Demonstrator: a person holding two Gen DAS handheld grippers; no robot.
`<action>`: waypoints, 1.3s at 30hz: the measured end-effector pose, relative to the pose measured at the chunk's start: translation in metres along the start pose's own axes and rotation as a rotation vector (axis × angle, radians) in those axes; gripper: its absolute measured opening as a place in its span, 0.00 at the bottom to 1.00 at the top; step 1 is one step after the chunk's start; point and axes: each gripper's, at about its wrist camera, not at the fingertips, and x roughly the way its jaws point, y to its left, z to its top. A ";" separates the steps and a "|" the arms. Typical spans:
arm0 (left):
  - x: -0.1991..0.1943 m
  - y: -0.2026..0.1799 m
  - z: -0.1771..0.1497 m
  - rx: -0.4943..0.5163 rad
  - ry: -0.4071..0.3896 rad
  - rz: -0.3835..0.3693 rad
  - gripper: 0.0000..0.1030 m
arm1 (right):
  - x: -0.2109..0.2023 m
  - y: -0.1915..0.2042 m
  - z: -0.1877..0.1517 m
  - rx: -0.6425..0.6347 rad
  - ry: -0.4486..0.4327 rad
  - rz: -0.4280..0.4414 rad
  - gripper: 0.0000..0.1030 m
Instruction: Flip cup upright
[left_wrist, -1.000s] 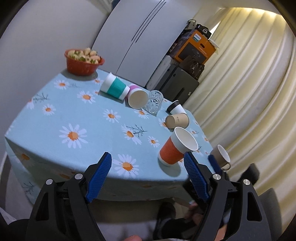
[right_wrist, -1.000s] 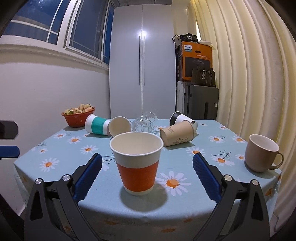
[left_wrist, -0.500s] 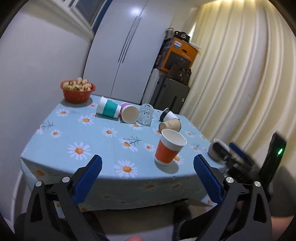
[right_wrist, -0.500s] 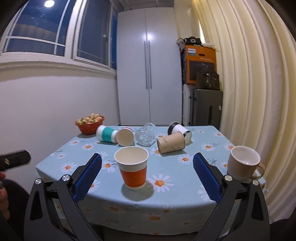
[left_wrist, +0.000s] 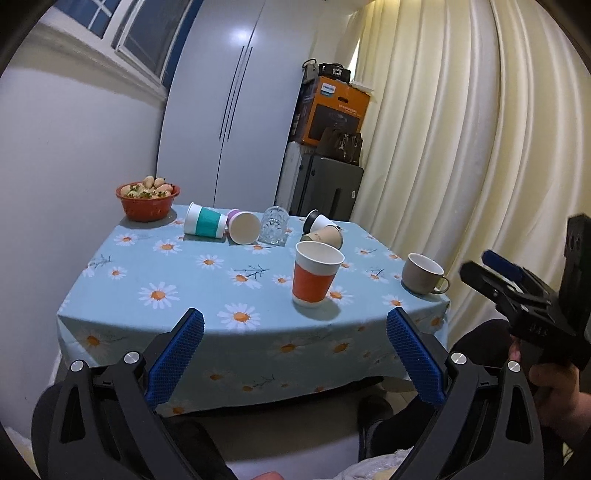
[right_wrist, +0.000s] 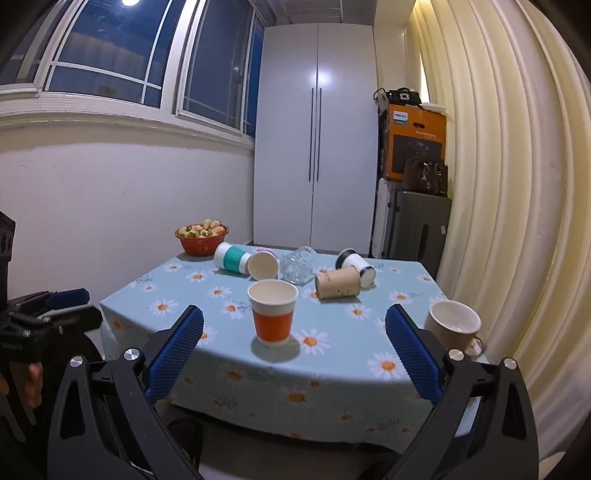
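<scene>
An orange and white paper cup stands upright near the front of the daisy tablecloth. Behind it lie a teal-banded cup, a pink cup, a clear glass, a brown cup and a black-rimmed white cup. A beige mug stands upright at the right. My left gripper and right gripper are both open and empty, held off the table's front edge.
A red bowl of food sits at the far left corner. A white cupboard, dark suitcases and an orange box stand behind the table. Cream curtains hang close on the right.
Both grippers have pulled back from the table and away from the orange cup, which stays upright. The left view has levelled out. The right gripper now shows at the left view's right edge.
</scene>
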 end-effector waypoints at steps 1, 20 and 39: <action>-0.001 0.000 -0.001 -0.003 0.002 0.004 0.94 | -0.004 -0.002 -0.002 0.002 0.000 -0.004 0.95; -0.004 -0.032 -0.014 0.119 0.031 0.004 0.94 | -0.015 -0.024 -0.014 0.046 0.056 -0.009 0.95; -0.006 -0.032 -0.015 0.102 0.021 -0.003 0.94 | -0.012 -0.026 -0.023 0.079 0.083 -0.030 0.95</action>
